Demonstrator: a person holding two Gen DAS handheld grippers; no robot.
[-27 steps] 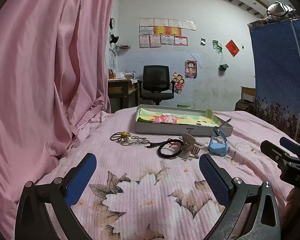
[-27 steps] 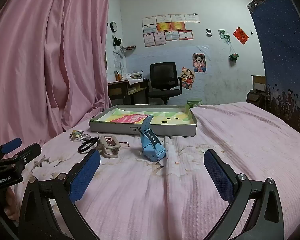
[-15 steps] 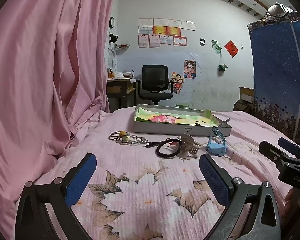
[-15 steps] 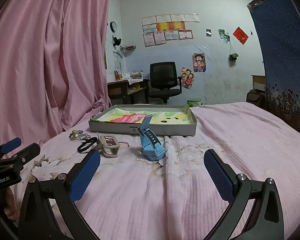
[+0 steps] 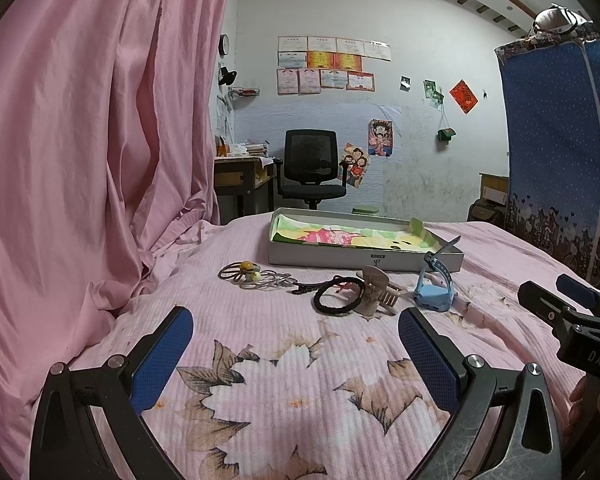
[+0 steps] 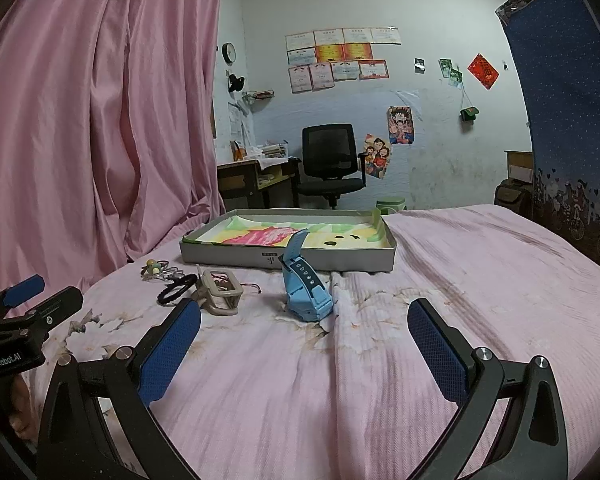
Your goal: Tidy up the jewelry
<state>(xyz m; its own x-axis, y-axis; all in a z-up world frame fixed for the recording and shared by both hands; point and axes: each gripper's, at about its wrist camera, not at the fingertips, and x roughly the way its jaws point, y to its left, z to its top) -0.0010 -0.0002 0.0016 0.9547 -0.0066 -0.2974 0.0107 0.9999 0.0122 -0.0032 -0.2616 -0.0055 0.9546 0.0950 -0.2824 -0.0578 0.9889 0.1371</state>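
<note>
Both grippers, left gripper (image 5: 294, 350) and right gripper (image 6: 304, 340), are held wide open and empty. Blue watch (image 6: 305, 288) is seen standing on bedspread (image 6: 440, 280) just before tray (image 6: 288, 258); judged light, with a stiff case and a flexible strap, best gripped across the case

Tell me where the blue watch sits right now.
The blue watch stands on the pink bedspread just before the grey tray, right of the beige hair claw.
</note>
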